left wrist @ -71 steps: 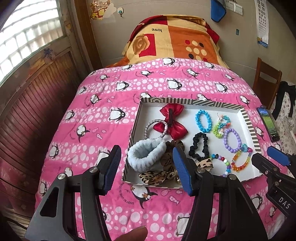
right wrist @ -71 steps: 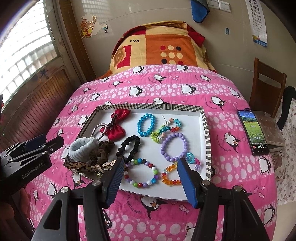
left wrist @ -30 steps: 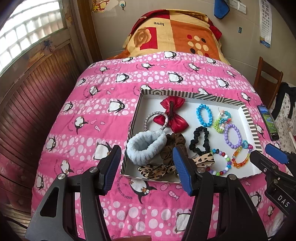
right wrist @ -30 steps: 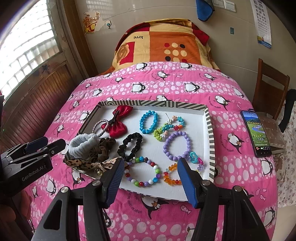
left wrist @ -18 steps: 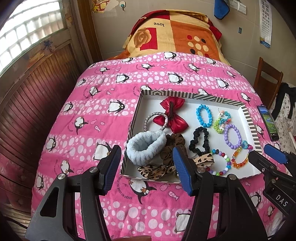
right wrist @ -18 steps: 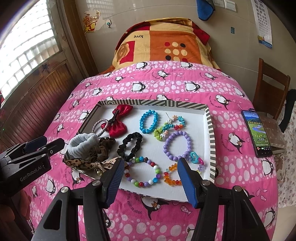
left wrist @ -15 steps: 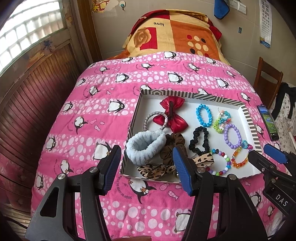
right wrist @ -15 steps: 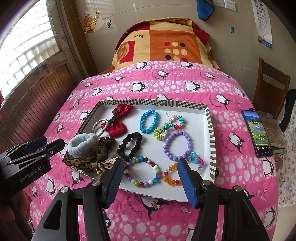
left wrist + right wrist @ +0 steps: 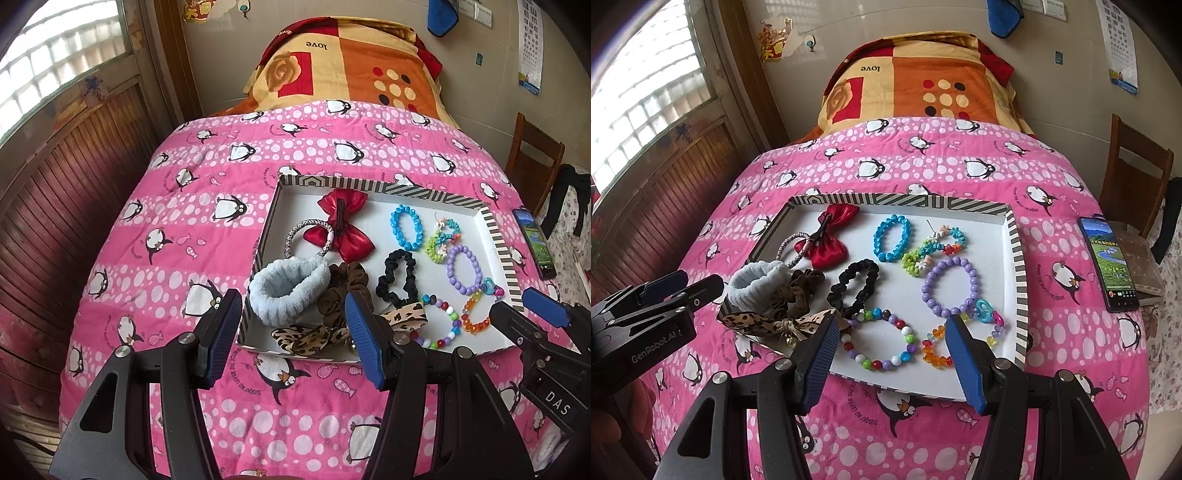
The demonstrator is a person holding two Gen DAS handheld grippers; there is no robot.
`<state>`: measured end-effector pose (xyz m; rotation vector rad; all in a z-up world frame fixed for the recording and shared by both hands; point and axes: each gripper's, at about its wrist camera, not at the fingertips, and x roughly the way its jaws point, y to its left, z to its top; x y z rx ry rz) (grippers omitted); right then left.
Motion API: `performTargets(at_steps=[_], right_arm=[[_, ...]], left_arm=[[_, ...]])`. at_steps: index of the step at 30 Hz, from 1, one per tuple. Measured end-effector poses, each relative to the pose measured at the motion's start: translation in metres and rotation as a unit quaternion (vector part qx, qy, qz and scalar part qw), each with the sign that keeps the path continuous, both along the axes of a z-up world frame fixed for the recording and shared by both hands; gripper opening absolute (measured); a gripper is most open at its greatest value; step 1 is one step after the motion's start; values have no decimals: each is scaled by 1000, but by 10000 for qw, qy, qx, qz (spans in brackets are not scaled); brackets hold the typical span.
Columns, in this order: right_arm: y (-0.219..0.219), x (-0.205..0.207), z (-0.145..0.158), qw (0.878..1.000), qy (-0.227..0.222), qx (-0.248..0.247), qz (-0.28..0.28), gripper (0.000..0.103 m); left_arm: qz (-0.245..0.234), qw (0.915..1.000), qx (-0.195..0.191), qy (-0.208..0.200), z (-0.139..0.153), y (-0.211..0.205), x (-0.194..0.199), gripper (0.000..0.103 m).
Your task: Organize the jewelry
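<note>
Right wrist view: multicolour bead bracelet [image 9: 878, 339] lies in tray [image 9: 1019, 266] beyond the spread, empty right claw [image 9: 890, 354].

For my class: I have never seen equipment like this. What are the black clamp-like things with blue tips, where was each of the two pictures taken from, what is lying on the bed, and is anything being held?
They are two hand-held grippers, one in each of a person's hands; there is no robot arm. Each carries a wide-angle camera looking forward along its own jaws.

One picture is from the left gripper, the other from the right gripper. Each also catches the other gripper at its edge.

On the pink penguin quilt lies a shallow striped tray. In it: a red bow, a pale blue fluffy band, a black scrunchie, a blue bead bracelet, a purple bead bracelet and other hair ties and bracelets. A phone lies beside the bed.

Nothing is held: both pairs of jaws stand open above the tray's near edge.
</note>
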<state>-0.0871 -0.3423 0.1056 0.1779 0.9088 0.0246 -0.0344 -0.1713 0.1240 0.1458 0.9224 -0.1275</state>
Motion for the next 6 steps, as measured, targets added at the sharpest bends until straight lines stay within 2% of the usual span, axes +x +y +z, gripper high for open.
performTargets(at_steps=[6], right_arm=[[-5,-1,-5,10000,36,57,26,57]], left_arm=[[-123,9998,-26,-145,0,-1,-3,58]])
